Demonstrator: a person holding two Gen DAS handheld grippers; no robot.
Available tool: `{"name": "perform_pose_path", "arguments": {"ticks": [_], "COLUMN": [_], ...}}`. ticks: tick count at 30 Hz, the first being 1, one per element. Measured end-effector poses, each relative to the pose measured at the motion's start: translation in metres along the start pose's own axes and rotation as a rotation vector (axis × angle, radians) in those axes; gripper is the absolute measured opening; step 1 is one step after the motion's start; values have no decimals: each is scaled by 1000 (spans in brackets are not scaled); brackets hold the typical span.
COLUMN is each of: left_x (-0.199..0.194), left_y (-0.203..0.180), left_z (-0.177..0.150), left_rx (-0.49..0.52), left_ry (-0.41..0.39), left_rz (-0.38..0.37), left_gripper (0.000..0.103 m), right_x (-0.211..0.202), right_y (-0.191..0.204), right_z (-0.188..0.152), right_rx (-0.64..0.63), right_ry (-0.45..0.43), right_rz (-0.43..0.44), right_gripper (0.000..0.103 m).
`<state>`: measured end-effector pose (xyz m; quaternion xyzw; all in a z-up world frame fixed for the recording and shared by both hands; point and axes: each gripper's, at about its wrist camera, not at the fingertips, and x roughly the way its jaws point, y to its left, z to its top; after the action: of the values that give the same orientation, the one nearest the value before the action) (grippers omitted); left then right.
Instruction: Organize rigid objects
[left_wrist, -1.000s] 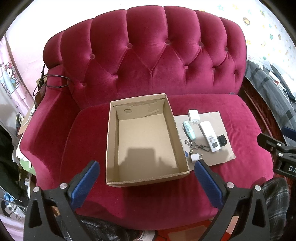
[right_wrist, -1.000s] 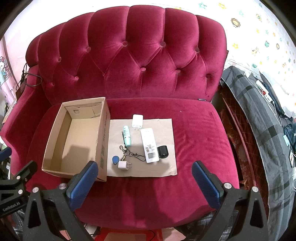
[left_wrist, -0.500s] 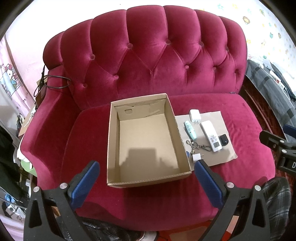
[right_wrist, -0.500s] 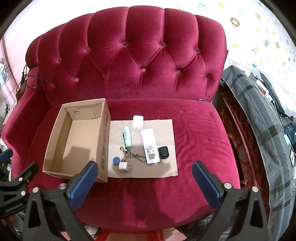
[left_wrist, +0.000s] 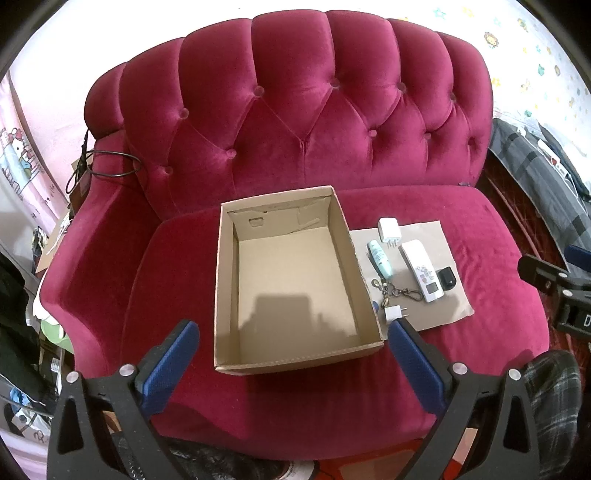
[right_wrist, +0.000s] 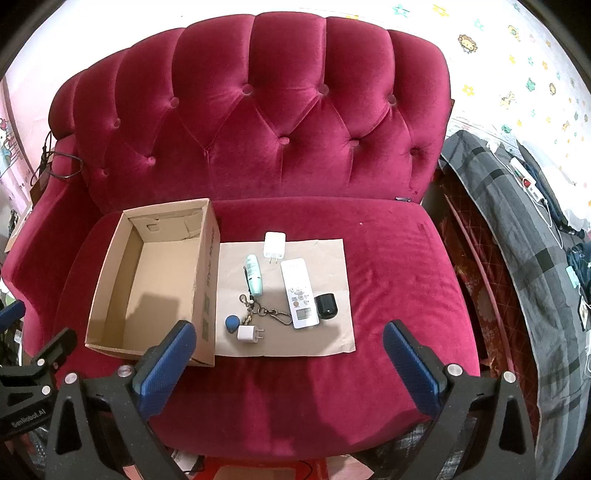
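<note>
Resting on the seat of a crimson tufted sofa (right_wrist: 258, 122), an open cardboard box (right_wrist: 110, 280) stands empty, its right wall touching the edge of a flat brown cardboard sheet (right_wrist: 328, 258). On that sheet lie the small items: a white charger (right_wrist: 274, 243) at the back, a pale green tube (right_wrist: 255, 275) beside it, a white remote (right_wrist: 299, 293) with a black oval device (right_wrist: 325, 306) just to its right. Nearer the front sit a key chain with metal clasps (right_wrist: 269, 314), a blue fob (right_wrist: 232, 323) and a small white plug (right_wrist: 248, 334). The left gripper (left_wrist: 293, 334) hovers before the box, jaws spread wide and holding nothing. The right gripper (right_wrist: 288, 338) hangs in front of the sheet, equally wide apart and empty. A dark plaid blanket (right_wrist: 517, 229) lies to the right, with what may be a power strip on it.
</note>
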<state>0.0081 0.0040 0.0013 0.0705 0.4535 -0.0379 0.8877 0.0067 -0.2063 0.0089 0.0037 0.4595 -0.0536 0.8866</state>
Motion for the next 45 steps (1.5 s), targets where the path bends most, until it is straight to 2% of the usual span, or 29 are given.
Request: {"name": "perform_pose_path", "arguments": {"ticks": [10, 16, 29, 45], "left_x": [17, 41, 114, 215], "left_y": [16, 34, 71, 115], "left_z": [14, 22, 34, 29], "left_rx": [-14, -14, -35, -92], "left_ry": [-2, 3, 73, 154], "left_rz": [8, 47, 70, 31], "left_gripper": [103, 103, 103, 103], "right_x": [9, 23, 57, 102], "right_y": [-3, -5, 1, 2], "right_z": [4, 7, 9, 8], "right_rx": [2, 7, -19, -28], "right_ry": [10, 30, 71, 151], "right_rz": [-10, -25, -58, -99], "right_gripper": [103, 103, 103, 103]}}
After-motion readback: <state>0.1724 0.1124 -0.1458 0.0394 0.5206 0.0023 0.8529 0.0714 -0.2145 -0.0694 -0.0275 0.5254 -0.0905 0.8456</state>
